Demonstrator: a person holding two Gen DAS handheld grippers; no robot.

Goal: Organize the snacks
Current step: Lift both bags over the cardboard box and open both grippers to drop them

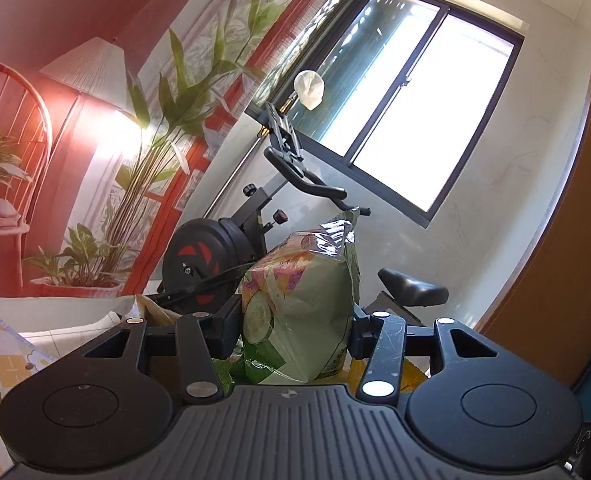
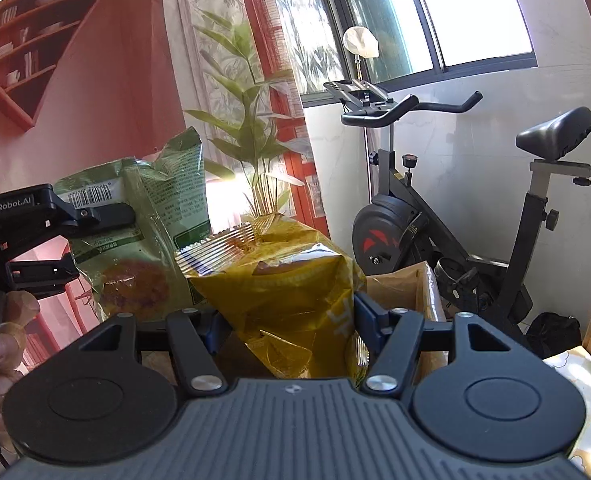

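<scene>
**Two snack bags, both in the air**

Green snack bag [image 1: 311, 304] is pinched in the left hand-held gripper [image 1: 295, 320]; yellow snack bag [image 2: 287, 284] is clamped in the right hand-held gripper [image 2: 291, 320], right above a cardboard box [image 2: 415, 288], exercise bike [image 2: 455, 216] behind.

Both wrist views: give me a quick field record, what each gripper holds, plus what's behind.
left gripper: shut on green snack bag
right gripper: shut on yellow snack bag
bags' relation: side by side, green bag to the left in the right wrist view
cardboard box: open, just behind the yellow bag
background: exercise bike, potted plant, window
</scene>
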